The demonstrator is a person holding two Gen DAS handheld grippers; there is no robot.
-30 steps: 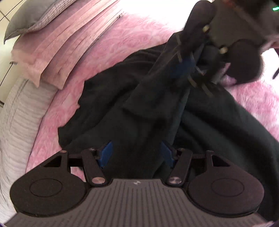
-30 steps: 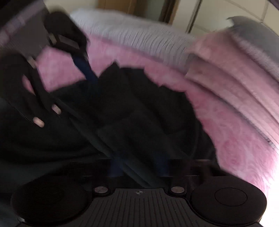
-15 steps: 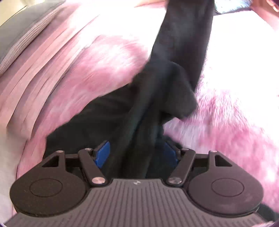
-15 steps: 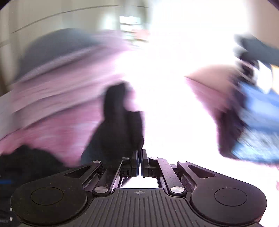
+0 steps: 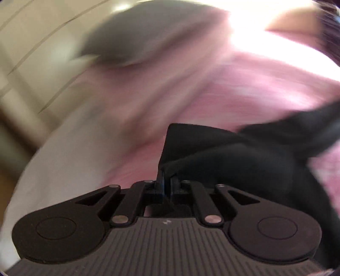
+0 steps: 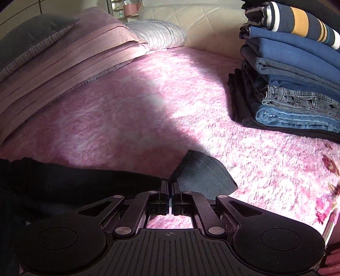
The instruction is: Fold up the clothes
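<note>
two tools (image 5: pixel 166 183) (image 6: pixel 170 190) clamped on black garment (image 6: pixel 85 182)

A pink fuzzy blanket (image 6: pixel 131 110) covers the bed, part in shade and part in bright light, with dark red flower marks near its right edge. At the left, a grey pillow (image 6: pixel 29 34) lies on a stack of folded pink bedding (image 6: pixel 70 57). Beyond that sits a white striped pillow (image 6: pixel 157 36), against a cream quilted headboard (image 6: pixel 204 19). A pink cup (image 6: pixel 130 9) stands on a far shelf. The left wrist view is blurred; it shows the grey pillow (image 5: pixel 136 36) over pink bedding (image 5: pixel 170 91) and a beige wall (image 5: pixel 36 42).
</note>
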